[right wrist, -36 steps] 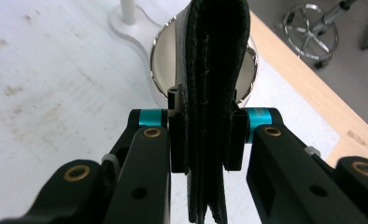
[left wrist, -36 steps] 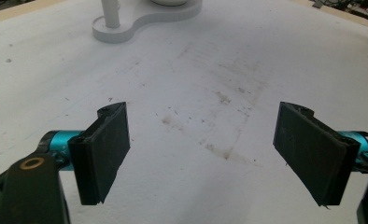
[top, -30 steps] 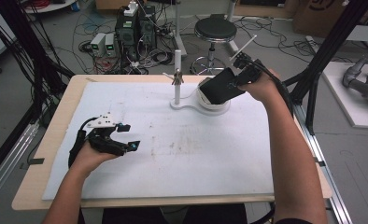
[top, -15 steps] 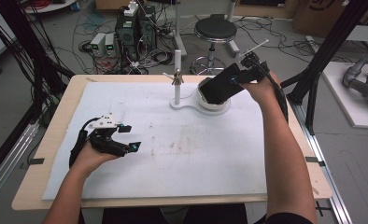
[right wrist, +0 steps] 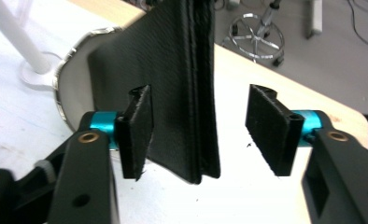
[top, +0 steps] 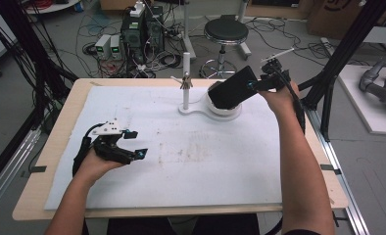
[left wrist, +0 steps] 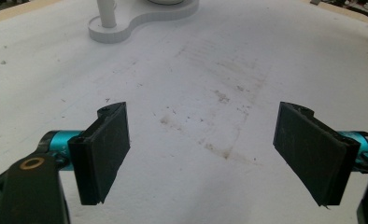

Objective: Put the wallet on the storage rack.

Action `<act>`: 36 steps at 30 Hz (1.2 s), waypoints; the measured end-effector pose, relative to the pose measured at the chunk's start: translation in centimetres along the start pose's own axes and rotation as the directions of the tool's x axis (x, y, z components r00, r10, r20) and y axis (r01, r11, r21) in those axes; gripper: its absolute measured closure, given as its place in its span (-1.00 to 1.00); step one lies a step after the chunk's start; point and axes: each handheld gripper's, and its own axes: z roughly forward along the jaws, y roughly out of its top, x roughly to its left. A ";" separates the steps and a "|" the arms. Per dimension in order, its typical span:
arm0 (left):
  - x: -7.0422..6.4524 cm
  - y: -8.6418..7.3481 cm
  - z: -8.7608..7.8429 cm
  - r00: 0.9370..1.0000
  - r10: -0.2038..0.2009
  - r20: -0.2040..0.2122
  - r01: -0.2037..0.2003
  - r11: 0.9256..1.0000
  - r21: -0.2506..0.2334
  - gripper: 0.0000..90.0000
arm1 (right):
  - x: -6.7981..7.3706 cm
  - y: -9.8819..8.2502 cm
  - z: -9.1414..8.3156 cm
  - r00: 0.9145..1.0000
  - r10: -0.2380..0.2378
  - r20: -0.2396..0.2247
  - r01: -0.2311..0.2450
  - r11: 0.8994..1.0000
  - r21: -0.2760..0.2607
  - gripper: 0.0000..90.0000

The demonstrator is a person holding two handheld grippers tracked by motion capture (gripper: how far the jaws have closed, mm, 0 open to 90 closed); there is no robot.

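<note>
High view first, from the left: I see my left gripper (top: 129, 143) low over the white mat (top: 191, 161) on the table (top: 49, 147), its fingers (left wrist: 105, 149) spread wide with nothing between them. Further right, a white stand (top: 186, 93) with an upright post rises at the mat's far edge. Just beside it, a black wallet (top: 231, 87) leans tilted in the stand's round dish (right wrist: 72, 79). My right gripper (right wrist: 201, 133) has its fingers (right wrist: 268, 130) apart around the wallet's edge, one touching it.

Each black claw (left wrist: 205, 154) has teal axles, brass-ringed screw holes and flat rubbery pads (right wrist: 138, 130).
</note>
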 end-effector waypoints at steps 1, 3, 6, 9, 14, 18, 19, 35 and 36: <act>0.0 0.0 0.0 1.000 0.000 -0.001 0.000 1.000 0.000 -0.59 | 0.1 0.0 -0.3 1.000 -0.002 -0.002 0.002 1.000 -0.011 -0.12; 0.0 0.0 -0.1 1.000 0.000 -0.005 0.000 1.000 -0.004 -0.59 | 0.4 0.0 -1.1 1.000 -0.008 -0.009 0.008 0.999 -0.034 -0.15; -0.1 0.1 -0.2 1.000 0.001 -0.008 -0.001 1.000 -0.015 -0.59 | 0.7 -0.2 -2.5 1.000 -0.016 -0.012 0.015 0.997 -0.073 -0.20; -0.2 0.3 -0.4 1.000 0.009 -0.022 -0.010 1.000 -0.018 -0.59 | 1.0 -0.6 -4.0 1.000 -0.020 -0.024 0.018 0.993 -0.117 -0.28; -0.4 0.5 -0.8 0.999 0.011 -0.051 -0.012 0.999 -0.031 -0.59 | 1.6 -2.0 -6.2 0.998 -0.029 -0.054 0.018 0.981 -0.192 -0.37; -0.6 0.6 -1.1 0.998 0.014 -0.063 -0.017 0.998 -0.053 -0.59 | 1.8 -3.8 -7.6 0.994 -0.004 -0.112 -0.027 0.964 -0.266 -0.42; -0.6 0.7 -1.2 0.998 0.018 -0.067 -0.022 0.998 -0.057 -0.59 | 1.9 -4.3 -7.9 0.993 0.000 -0.121 -0.034 0.961 -0.275 -0.43; -0.3 0.1 -2.1 0.993 0.017 -0.118 -0.029 0.995 -0.096 -0.59 | 5.3 -12.5 -8.4 0.961 -0.045 -0.271 -0.087 0.885 -0.457 -0.54; -0.2 0.1 -2.1 0.993 0.016 -0.117 -0.028 0.995 -0.100 -0.59 | 5.5 -13.2 -8.1 0.959 -0.043 -0.282 -0.094 0.885 -0.457 -0.54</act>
